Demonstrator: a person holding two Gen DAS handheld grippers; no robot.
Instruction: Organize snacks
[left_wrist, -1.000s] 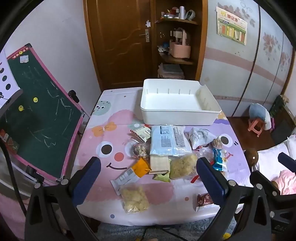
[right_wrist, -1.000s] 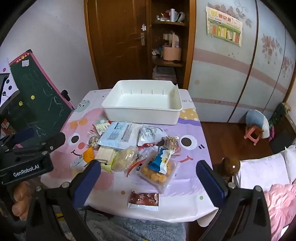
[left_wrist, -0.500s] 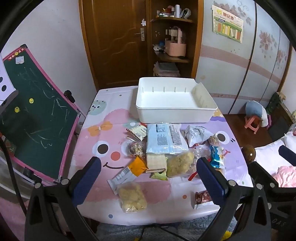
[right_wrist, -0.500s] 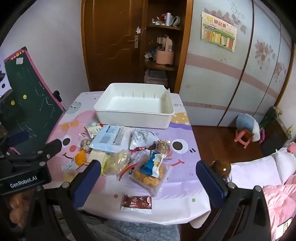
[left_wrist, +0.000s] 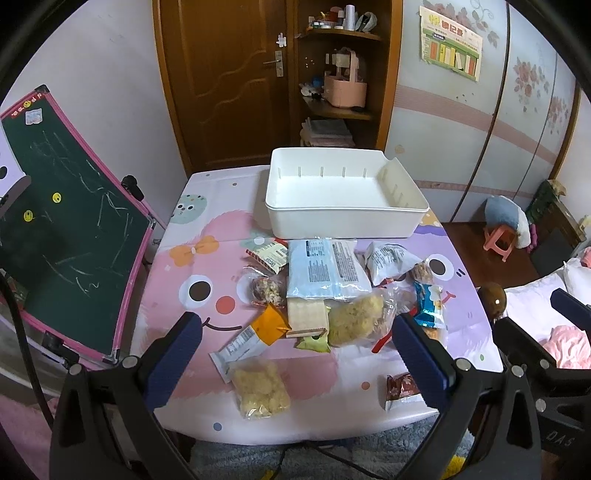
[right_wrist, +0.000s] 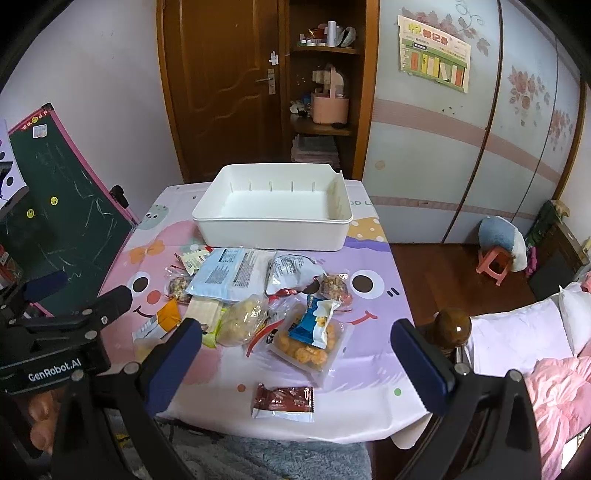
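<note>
An empty white bin (left_wrist: 343, 206) (right_wrist: 273, 218) stands at the far side of the cartoon-print table (left_wrist: 192, 266) (right_wrist: 376, 295). In front of it lies a heap of several snack packs: a large pale blue pack (left_wrist: 325, 267) (right_wrist: 232, 273), a white crinkled bag (left_wrist: 391, 258) (right_wrist: 291, 273), a clear bag of yellow puffs (left_wrist: 260, 387), a tray of orange snacks (right_wrist: 306, 347) and a brown wrapper (left_wrist: 400, 387) (right_wrist: 284, 400) near the front edge. My left gripper (left_wrist: 297, 363) and right gripper (right_wrist: 295, 363) both hang open above the near edge, holding nothing.
A green chalkboard (left_wrist: 62, 236) leans at the table's left. A wooden door (left_wrist: 221, 81) and shelves (left_wrist: 336, 92) stand behind. A bed with pink bedding (right_wrist: 546, 369) and a wooden bedpost knob (right_wrist: 450, 328) sit at the right; a pink stool (right_wrist: 493, 264) stands on the floor.
Both grippers have drawn back and risen a little, so the table and bin look smaller and farther away. Nothing on the table has moved.
</note>
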